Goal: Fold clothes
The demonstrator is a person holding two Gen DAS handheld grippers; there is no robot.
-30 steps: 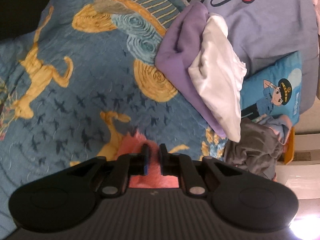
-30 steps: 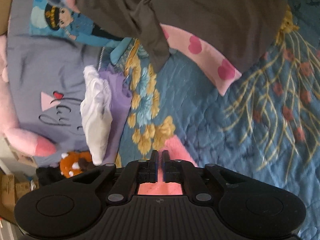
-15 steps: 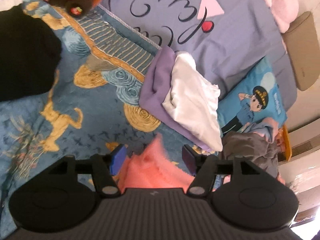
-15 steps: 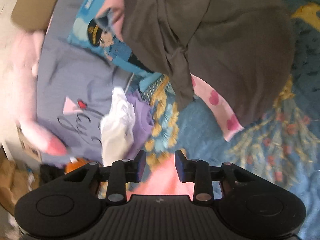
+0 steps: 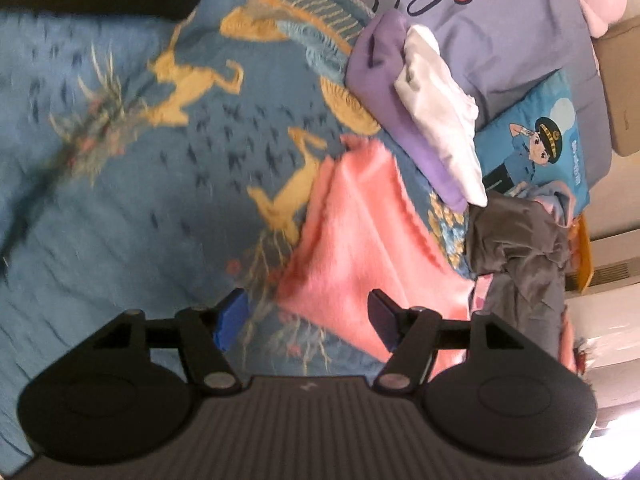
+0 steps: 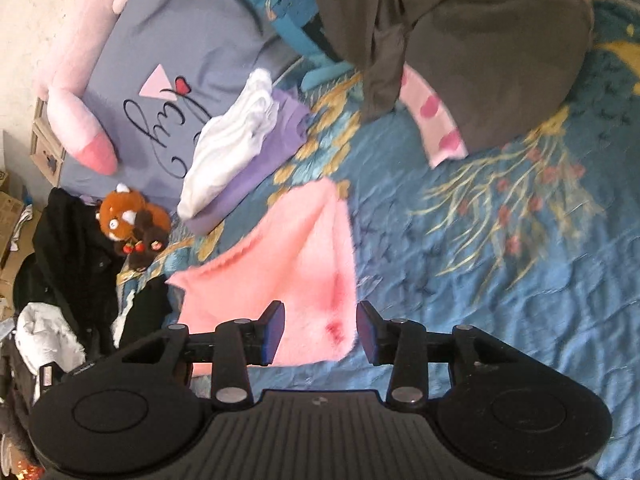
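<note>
A fuzzy pink cloth [image 5: 360, 232] [image 6: 288, 264] lies folded on the blue patterned bedspread [image 5: 120, 200]. My left gripper [image 5: 306, 316] hangs just short of its near edge with its jaws opening and nothing pressed between them. In the right wrist view my right gripper [image 6: 320, 330] is over the cloth's near corner, its jaws opening as well, the pads apart from the fabric. Beyond the pink cloth sits a folded stack, white garment [image 5: 440, 108] [image 6: 228, 148] on a purple one [image 5: 384, 80] [image 6: 276, 148].
A crumpled grey garment [image 5: 516, 248] [image 6: 472, 40] with a pink heart-print piece [image 6: 436, 120] lies at the bed's side. A lilac pillow [image 5: 500, 20], a blue cartoon cushion [image 5: 544, 136], a plush toy [image 6: 128, 220] and dark clothes [image 6: 72, 248] ring the bedspread.
Both grippers, earlier shut on the pink cloth, have opened and drawn back from it. The cloth now lies released on the bedspread, and the right wrist has rolled.
</note>
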